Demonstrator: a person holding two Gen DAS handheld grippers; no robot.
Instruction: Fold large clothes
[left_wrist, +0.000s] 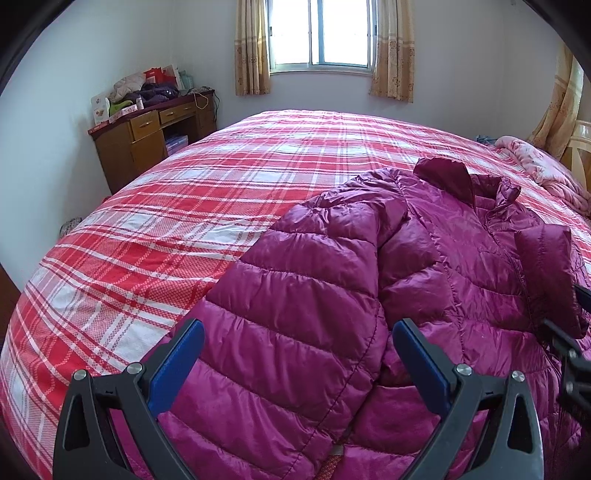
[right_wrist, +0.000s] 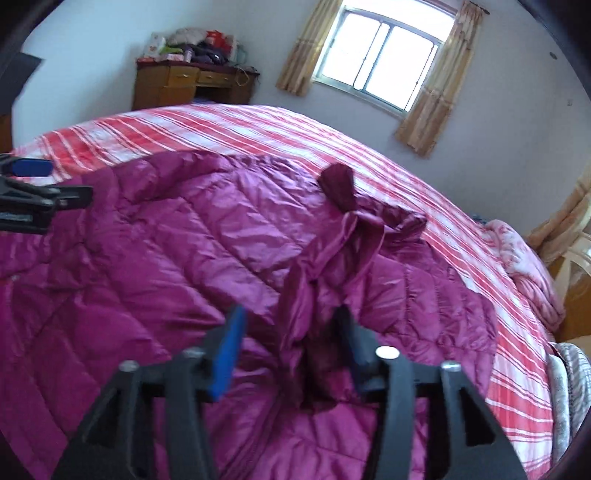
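A magenta quilted down jacket (left_wrist: 332, 288) lies spread on a red plaid bed (left_wrist: 177, 206). Its left sleeve is folded over the body. My left gripper (left_wrist: 297, 343) is open, its blue pads on either side of that sleeve, just above it. In the right wrist view the jacket (right_wrist: 166, 251) fills the foreground. My right gripper (right_wrist: 291, 332) is open around the raised right sleeve (right_wrist: 306, 295), which stands up between the fingers; the image is blurred. The right gripper shows at the right edge of the left wrist view (left_wrist: 570, 343), next to the lifted sleeve cuff (left_wrist: 546, 269).
A wooden desk (left_wrist: 147, 136) piled with clothes and boxes stands by the far left wall. A window with curtains (left_wrist: 321, 37) is behind the bed. A pink quilt (left_wrist: 543, 173) lies at the bed's right end, and a striped cloth (right_wrist: 569, 384) hangs at its right side.
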